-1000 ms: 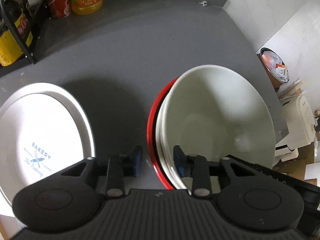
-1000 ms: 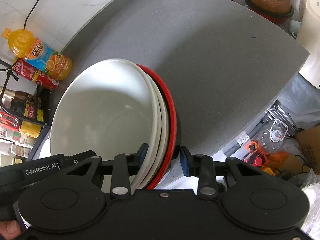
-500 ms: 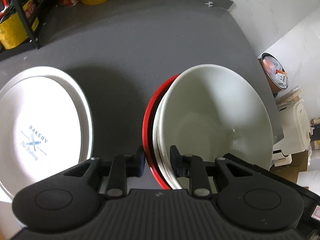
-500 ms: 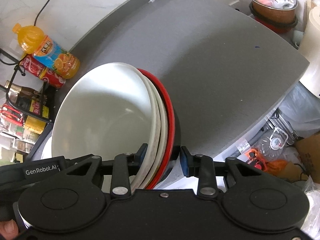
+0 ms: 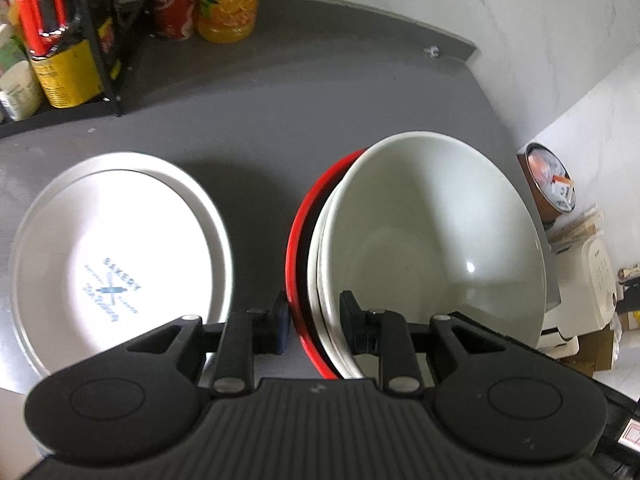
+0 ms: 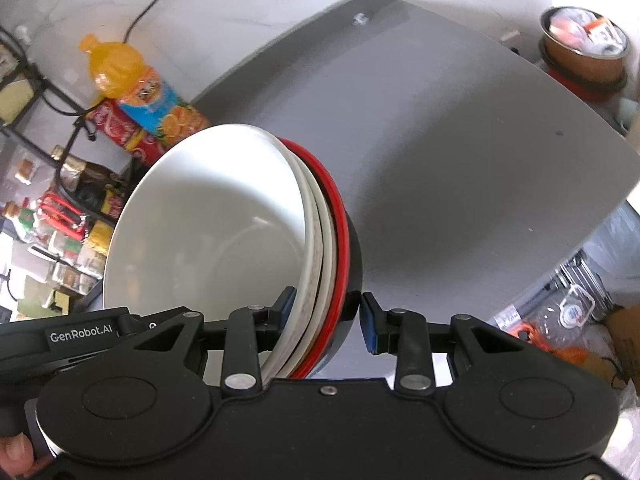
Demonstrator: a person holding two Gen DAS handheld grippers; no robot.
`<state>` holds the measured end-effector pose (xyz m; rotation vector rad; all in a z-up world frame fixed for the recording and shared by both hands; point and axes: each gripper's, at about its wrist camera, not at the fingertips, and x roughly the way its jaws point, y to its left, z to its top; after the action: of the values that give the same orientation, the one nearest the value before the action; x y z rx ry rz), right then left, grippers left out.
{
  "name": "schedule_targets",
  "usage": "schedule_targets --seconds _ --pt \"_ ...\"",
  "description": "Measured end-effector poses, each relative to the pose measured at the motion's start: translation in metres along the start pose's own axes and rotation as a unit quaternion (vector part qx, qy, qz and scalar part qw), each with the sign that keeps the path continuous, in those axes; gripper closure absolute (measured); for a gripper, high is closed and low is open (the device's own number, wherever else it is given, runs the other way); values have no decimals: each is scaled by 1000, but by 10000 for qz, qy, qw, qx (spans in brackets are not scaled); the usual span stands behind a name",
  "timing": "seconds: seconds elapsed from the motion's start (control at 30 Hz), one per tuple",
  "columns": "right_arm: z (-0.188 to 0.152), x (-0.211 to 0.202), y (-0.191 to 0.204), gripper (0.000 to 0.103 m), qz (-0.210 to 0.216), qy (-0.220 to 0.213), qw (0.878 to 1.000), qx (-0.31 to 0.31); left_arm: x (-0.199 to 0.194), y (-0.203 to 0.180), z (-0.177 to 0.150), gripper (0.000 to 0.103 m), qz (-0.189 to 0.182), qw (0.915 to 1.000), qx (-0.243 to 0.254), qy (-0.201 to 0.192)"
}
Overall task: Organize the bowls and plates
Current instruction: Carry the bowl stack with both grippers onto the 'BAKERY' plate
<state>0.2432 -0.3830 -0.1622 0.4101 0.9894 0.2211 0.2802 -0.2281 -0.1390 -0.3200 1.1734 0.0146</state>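
A stack of bowls, white ones [image 5: 432, 240] nested in a red-rimmed black one [image 5: 298, 240], is held between both grippers above the grey counter [image 5: 280, 112]. My left gripper [image 5: 314, 318] is shut on the stack's left rim. My right gripper [image 6: 328, 314] straddles the stack's [image 6: 208, 232] right rim, its jaws closed on it. A stack of white plates [image 5: 116, 256] with a blue "BAKERY" print lies on the counter to the left of the bowls.
An orange juice bottle [image 5: 228, 0], a red can [image 5: 172, 4] and a black wire rack [image 5: 96, 52] of jars stand at the counter's back left. A metal bowl [image 6: 584, 48] of packets sits beyond the counter's right edge. Clutter lies on the floor [image 6: 568, 312] to the right.
Both grippers have lifted the bowl stack and carried it toward the back of the counter. The left gripper's jaws have closed onto the rim. The bottles and rack now look closer.
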Motion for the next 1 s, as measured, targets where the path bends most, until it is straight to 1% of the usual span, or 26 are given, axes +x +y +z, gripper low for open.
schedule_targets --seconds 0.23,0.5,0.8,1.0 --pt "1 -7 19 70 197 -92 9994 -282 -24 16 0 79 38 9996 -150 -253" --pt "-6 -6 43 70 410 -38 9977 -544 -47 33 -5 79 174 9985 -303 -414" --pt "-13 6 79 70 643 213 9926 -1005 -66 60 -14 79 369 9958 -655 -518" --pt "-17 17 105 70 775 400 9875 -1312 -75 88 -20 79 492 9918 -1025 -577"
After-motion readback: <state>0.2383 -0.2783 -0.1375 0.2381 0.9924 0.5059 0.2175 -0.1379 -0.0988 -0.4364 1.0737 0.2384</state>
